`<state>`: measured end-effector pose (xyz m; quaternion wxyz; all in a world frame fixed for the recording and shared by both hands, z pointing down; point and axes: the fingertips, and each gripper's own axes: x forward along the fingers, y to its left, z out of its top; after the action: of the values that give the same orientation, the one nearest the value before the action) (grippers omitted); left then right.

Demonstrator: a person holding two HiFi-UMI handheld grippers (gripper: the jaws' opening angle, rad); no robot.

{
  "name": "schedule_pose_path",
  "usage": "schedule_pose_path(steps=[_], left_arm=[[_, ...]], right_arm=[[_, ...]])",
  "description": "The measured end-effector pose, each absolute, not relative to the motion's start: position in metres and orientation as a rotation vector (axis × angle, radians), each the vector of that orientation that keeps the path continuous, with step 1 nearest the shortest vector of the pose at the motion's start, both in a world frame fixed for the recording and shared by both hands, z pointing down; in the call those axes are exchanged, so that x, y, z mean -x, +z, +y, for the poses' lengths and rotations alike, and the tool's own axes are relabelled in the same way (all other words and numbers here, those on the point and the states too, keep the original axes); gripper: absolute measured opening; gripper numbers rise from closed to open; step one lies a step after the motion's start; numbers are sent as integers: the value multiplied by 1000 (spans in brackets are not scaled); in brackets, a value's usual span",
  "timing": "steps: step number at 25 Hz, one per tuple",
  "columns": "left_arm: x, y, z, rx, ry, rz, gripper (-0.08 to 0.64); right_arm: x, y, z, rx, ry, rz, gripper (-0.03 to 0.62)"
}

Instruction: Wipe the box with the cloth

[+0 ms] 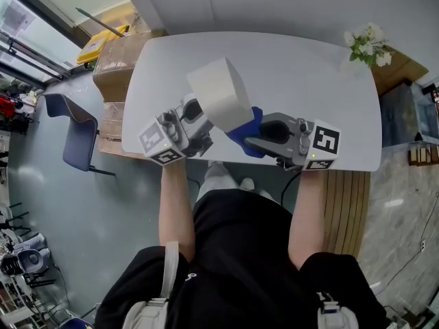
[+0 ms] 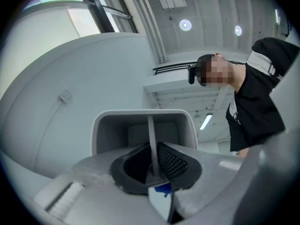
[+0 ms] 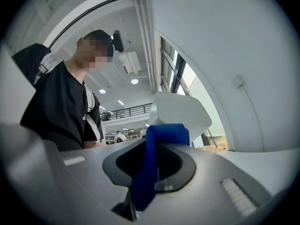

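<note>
- The white box (image 1: 219, 91) is up in the air over the white table (image 1: 309, 74). It is tipped on a corner, at 12 o'clock from the person's lap.
- The left gripper (image 1: 195, 119) sits at 8 o'clock from the box. Its jaws are pinched tight on one thin wall of the box. In the left gripper view you look right into the hollow box.
- The right gripper (image 1: 251, 140) sits at 4 o'clock from the box. Its jaws are squeezed on a blue cloth (image 1: 245, 130). The cloth folds over the tips and sticks out toward the box. I cannot tell if it touches the box.
- The box looks light, because one small pinch holds it up. Its walls look thin, stiff and smooth, so I think it could slip or twist when the cloth pushes on it.
- I think the best place to hold the box is that thin wall, pushed deep between the pads. The push from the cloth should go toward the left gripper, not away from it.
- The cloth looks soft and floppy. I think it is best held at the fold, so a fat bit hangs out to rub with.
- Rub gently, or the box may swing.
</note>
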<state>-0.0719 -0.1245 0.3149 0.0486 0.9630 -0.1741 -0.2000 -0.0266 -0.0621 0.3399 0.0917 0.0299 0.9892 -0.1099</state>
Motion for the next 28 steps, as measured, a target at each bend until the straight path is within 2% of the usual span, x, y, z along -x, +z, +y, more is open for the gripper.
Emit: schedule_pose_path(steps=[10,17,28], left_arm=[[81,341,-135,-2913,-470,-635,52],[67,364,-135,-2952,-232,-617,49],[60,377,-116,-2952,-199,-406,49]], right_arm=[[23,331,-54,-209,-315,2889,55],[18,312,-59,-201,-270,2827,55],[4,292,-65,-146,-205,2767,57]])
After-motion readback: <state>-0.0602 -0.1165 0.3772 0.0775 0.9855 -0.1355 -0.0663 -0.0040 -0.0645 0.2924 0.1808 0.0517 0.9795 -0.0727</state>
